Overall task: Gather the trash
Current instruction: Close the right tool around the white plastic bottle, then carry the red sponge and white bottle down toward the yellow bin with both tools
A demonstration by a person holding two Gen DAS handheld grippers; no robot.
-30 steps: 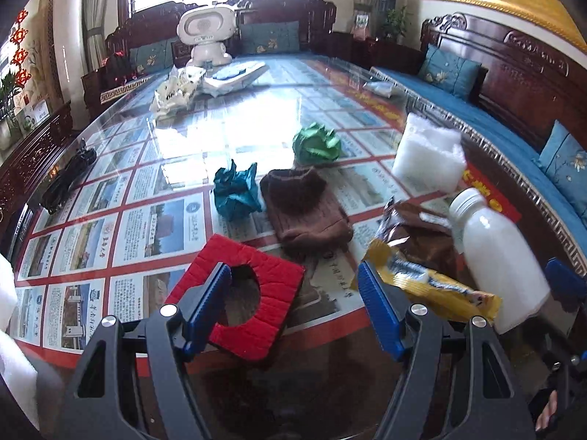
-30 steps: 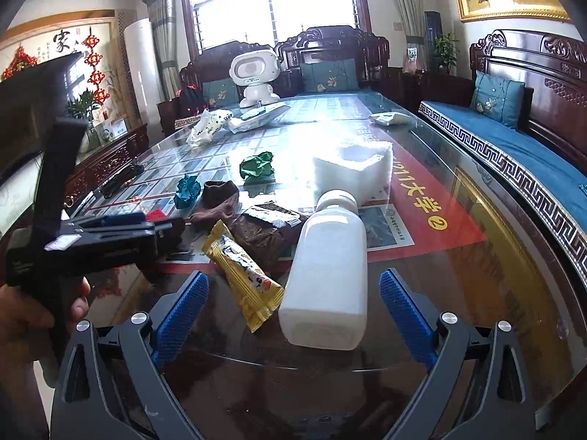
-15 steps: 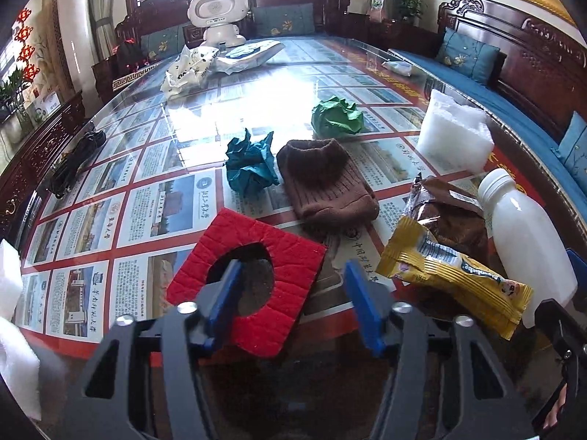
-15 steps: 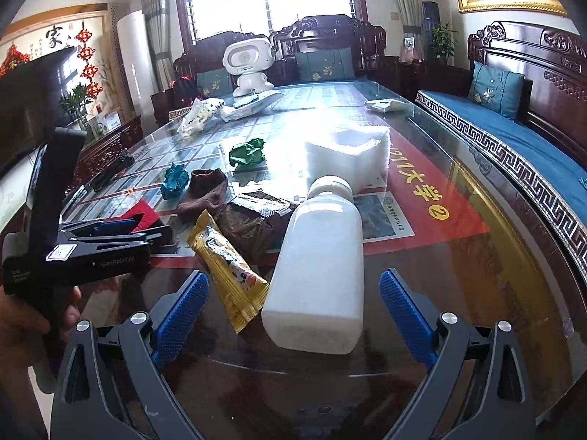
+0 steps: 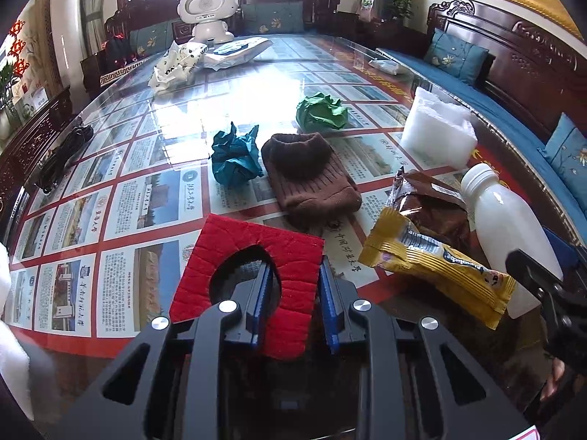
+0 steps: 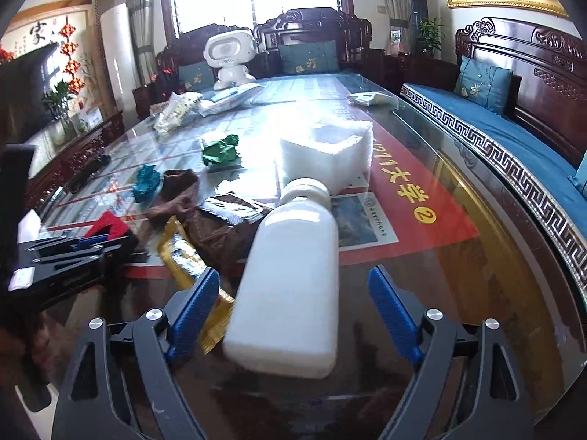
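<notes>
A red foam piece (image 5: 256, 260) with a hole lies on the glass table (image 5: 121, 198). My left gripper (image 5: 293, 304) has one pad in the hole and one outside. Its jaws are closing, and both pads touch the foam's near right strip. A white plastic bottle (image 6: 290, 286) lies on its side between my right gripper's (image 6: 293, 293) pads. Those jaws are closing too, with gaps on both sides of the bottle. A yellow wrapper (image 5: 433, 264) and a brown wrapper (image 5: 429, 205) lie left of the bottle. Farther off are a brown knitted piece (image 5: 312, 176), teal paper (image 5: 234, 157) and green paper (image 5: 321, 112).
A white foam block (image 5: 436, 135) stands beyond the bottle. A white robot toy (image 5: 207, 7) and plastic bags (image 5: 176, 62) sit at the table's far end. A black item (image 5: 58, 157) lies at the left edge. A blue-cushioned wooden sofa (image 5: 477, 102) runs along the right.
My left jaws have come together from wide apart onto the red foam's strip. My right gripper has moved forward around the bottle, and its jaws have narrowed a little.
</notes>
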